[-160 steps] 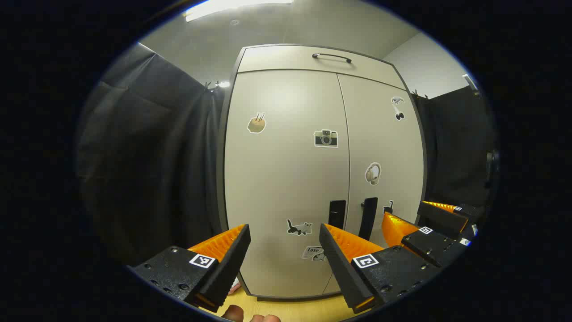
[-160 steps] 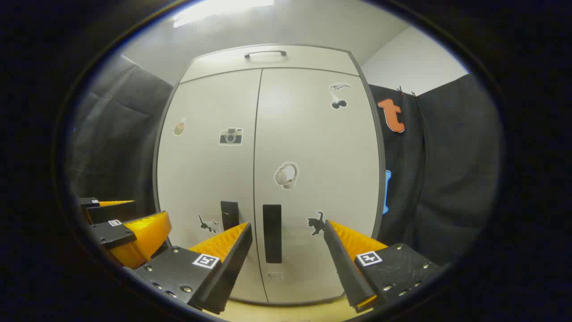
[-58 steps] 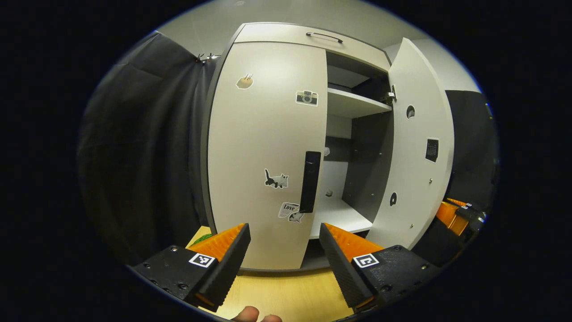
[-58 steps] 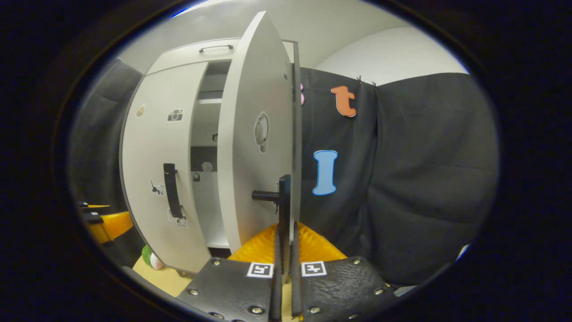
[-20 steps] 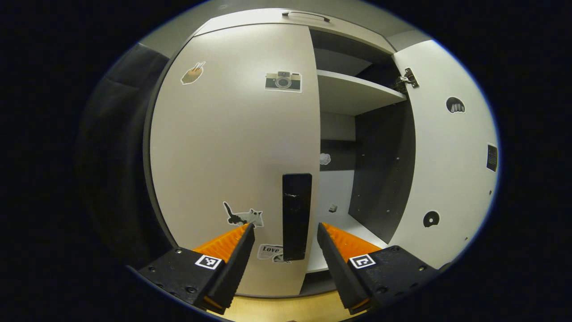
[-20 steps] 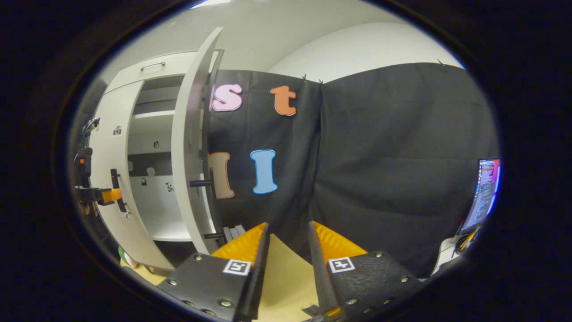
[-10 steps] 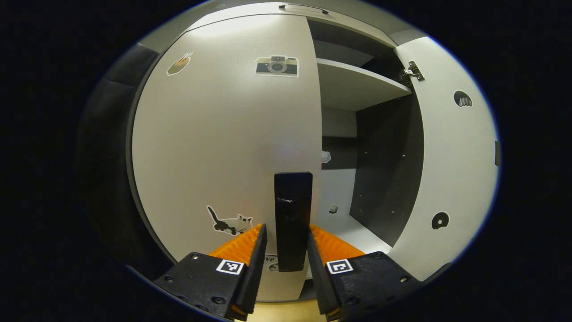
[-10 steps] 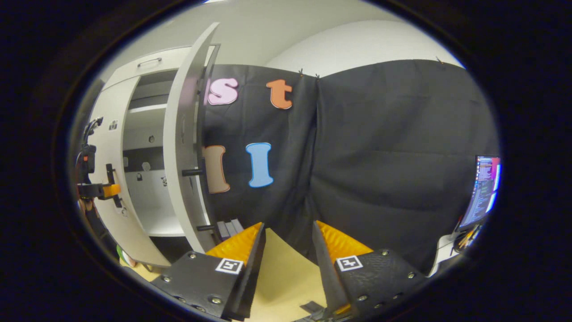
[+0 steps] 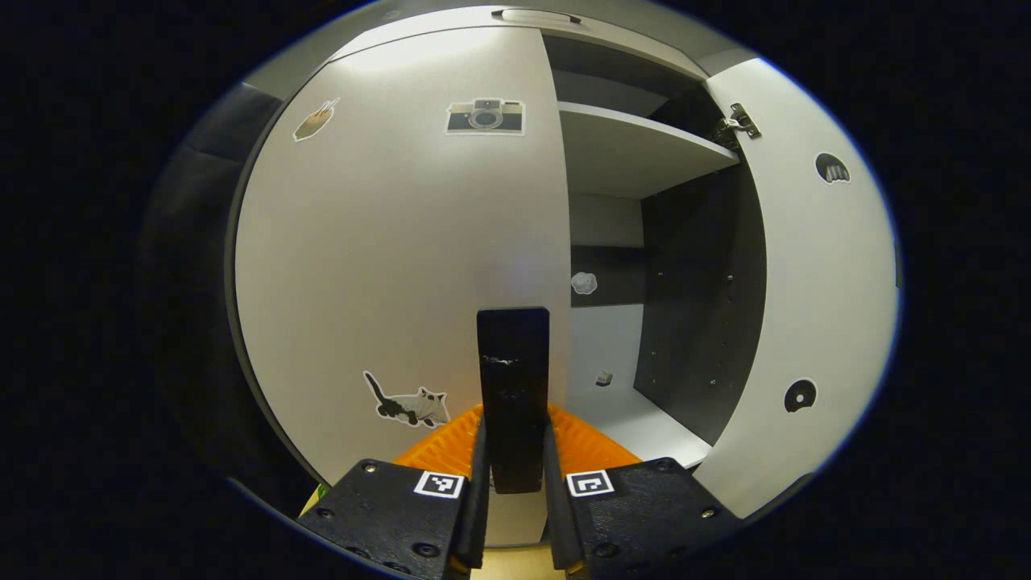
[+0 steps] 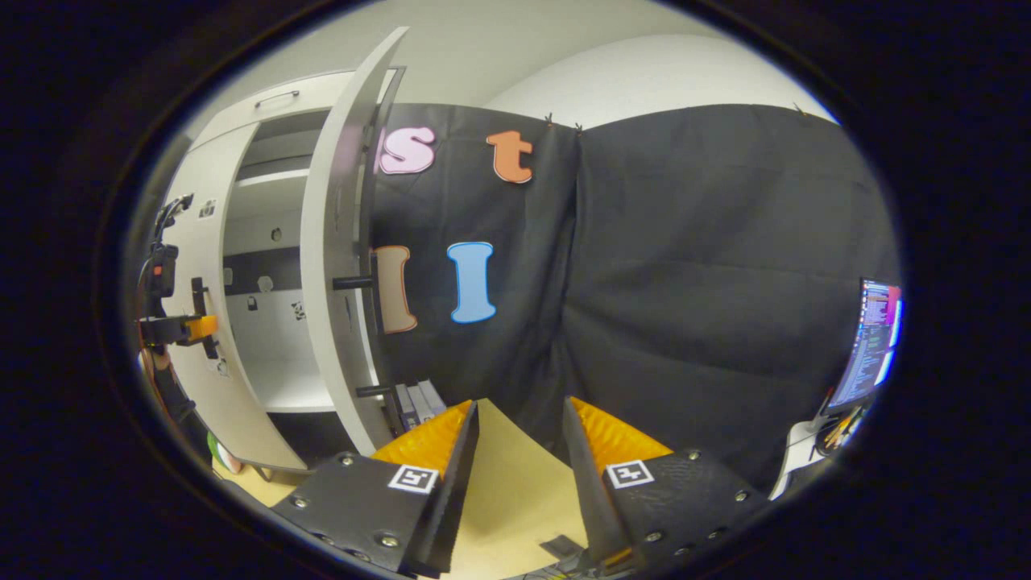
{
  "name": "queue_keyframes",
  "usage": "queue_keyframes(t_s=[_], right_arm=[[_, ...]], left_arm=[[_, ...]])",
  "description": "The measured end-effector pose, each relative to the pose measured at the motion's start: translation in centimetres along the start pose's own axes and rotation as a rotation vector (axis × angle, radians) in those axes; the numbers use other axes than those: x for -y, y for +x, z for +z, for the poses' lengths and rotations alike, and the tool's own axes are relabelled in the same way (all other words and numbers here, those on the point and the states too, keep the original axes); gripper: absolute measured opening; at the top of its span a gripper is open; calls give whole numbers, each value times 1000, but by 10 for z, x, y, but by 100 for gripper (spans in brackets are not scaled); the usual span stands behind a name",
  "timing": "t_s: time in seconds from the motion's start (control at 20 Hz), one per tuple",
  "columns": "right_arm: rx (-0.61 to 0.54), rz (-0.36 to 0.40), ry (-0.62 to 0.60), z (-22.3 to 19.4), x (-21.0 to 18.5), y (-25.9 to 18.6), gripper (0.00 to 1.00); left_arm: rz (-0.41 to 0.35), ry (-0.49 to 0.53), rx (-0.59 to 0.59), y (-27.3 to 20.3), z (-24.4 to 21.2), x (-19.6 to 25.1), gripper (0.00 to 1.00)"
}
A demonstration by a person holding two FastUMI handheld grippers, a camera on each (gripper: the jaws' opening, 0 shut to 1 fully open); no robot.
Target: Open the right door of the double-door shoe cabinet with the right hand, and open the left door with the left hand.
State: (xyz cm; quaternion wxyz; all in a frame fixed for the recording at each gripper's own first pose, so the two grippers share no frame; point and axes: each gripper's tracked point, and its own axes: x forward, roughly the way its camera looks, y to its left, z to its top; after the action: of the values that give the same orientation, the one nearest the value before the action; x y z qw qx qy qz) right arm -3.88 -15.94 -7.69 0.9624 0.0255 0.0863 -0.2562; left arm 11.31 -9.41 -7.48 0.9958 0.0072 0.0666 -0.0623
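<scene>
The pale shoe cabinet's left door (image 9: 387, 242) stands closed, with several stickers on it. Its black vertical handle (image 9: 513, 362) runs down between my left gripper's (image 9: 513, 451) fingers, which press on it from both sides. The right door (image 9: 813, 274) is swung wide open, baring a white shelf (image 9: 636, 153) and a dark inner wall. In the right gripper view the right door (image 10: 338, 266) shows nearly edge-on with its handle (image 10: 354, 282) sticking out. My right gripper (image 10: 515, 427) is open, holds nothing, and is well away from that door. The left gripper (image 10: 173, 329) appears far left at the left door's handle (image 10: 200, 310).
Black cloth wall (image 10: 685, 282) hangs behind and to the right of the open door. A lit monitor (image 10: 874, 338) stands at the far right. A light wooden surface (image 10: 507, 483) lies below the right gripper. A drawer handle (image 9: 536, 14) tops the cabinet.
My left gripper has moved in on the left door's handle and closed its fingers on it. The right gripper stays open, barely shifted; the right door stays open.
</scene>
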Motion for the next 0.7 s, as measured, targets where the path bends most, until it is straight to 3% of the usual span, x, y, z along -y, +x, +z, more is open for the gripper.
queue_keyframes(t_s=[0.7], right_arm=[[-34, 30, 87, -12, -6, -2, 61]], left_arm=[[-88, -8, -2, -36, -4, -2, 24]])
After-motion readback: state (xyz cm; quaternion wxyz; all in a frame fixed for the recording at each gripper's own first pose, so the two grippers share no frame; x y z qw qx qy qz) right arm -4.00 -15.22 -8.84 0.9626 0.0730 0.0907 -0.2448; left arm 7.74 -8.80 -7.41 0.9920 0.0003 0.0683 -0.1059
